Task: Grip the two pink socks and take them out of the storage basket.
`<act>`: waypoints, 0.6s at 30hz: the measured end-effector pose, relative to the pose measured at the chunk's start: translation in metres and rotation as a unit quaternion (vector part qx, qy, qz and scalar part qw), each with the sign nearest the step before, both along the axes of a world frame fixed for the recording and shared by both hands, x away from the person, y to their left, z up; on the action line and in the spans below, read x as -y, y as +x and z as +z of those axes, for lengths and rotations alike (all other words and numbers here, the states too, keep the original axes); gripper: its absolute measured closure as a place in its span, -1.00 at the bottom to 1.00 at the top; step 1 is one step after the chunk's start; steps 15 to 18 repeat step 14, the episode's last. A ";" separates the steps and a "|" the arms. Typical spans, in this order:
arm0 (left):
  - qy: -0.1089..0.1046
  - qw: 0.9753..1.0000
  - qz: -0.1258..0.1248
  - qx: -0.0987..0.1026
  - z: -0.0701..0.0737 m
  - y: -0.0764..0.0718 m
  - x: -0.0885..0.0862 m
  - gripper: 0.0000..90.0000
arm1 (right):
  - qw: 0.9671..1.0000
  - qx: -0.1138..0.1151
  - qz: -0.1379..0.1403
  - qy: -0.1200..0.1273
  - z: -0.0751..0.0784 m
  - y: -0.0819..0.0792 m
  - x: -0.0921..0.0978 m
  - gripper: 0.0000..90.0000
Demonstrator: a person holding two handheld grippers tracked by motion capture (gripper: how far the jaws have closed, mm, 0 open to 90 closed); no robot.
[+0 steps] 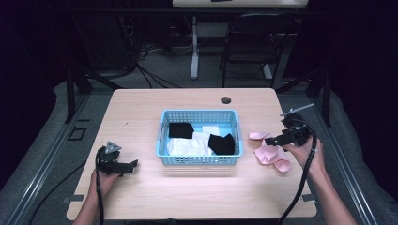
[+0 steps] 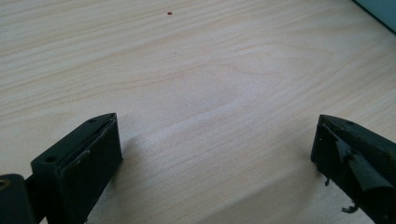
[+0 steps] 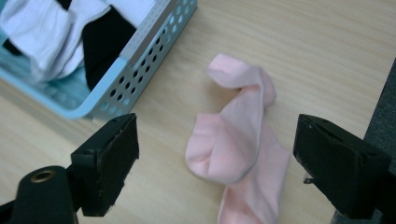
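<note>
Pale wood is carrying everything in the high view: the light wooden table (image 1: 141, 112) is holding a light-blue perforated plastic basket (image 1: 201, 160) at its middle, with black and white socks (image 1: 187, 146) lying inside it, while soft pink cotton socks (image 1: 270, 153) are lying crumpled on the bare wood just beside the basket's right wall. The right tongs (image 1: 270, 139) are hovering over that pink heap, and the left tongs (image 1: 133, 164) are resting low on the table, well apart from the basket on its left side. In the left gripper view the left tongs (image 2: 212, 154) are standing spread wide over bare wood grain, pinching nothing. In the right gripper view the right tongs (image 3: 217, 161) are also gaping wide and holding nothing, with the pink socks (image 3: 233, 149) lying folded and overlapping between the two jaws and the basket (image 3: 135, 70) sitting near, up to the left. Judging from this, the hand is lining up to pick a pink sock and carry it to the basket. The layers are overlapping, so a closing pinch could be catching two socks at once or only a loose fold that slips free during the lift. Coming down too shallow could be pushing the soft fabric along the wood toward the table edge close at hand.
</note>
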State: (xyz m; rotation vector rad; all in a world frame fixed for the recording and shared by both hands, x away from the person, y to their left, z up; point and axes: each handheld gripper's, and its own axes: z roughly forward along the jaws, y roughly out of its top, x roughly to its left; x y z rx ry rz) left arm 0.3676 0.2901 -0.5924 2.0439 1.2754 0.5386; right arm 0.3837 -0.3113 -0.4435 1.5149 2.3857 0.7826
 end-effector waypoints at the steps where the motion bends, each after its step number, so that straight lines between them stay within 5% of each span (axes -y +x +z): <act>1: 0.000 1.000 0.000 0.000 0.000 0.000 0.000 -0.97 | 1.000 -0.001 0.004 -0.004 0.001 -0.005 0.001 -0.74; 4: 0.000 1.000 0.001 0.000 0.000 0.000 0.000 -0.96 | 1.000 0.014 0.018 -0.009 -0.003 -0.030 0.010 -0.83; 8: -0.001 1.000 0.002 -0.001 0.000 0.000 0.000 -0.96 | 1.000 -0.004 0.017 -0.013 -0.019 -0.047 0.019 -0.91; 13: 0.000 1.000 0.002 0.000 0.000 0.000 0.000 -0.96 | 1.000 -0.023 0.008 -0.019 -0.038 -0.053 0.029 -0.94; 18: -0.001 1.000 0.002 -0.001 0.000 0.000 0.000 -0.96 | 1.000 -0.024 0.006 -0.013 -0.039 -0.054 0.032 -0.93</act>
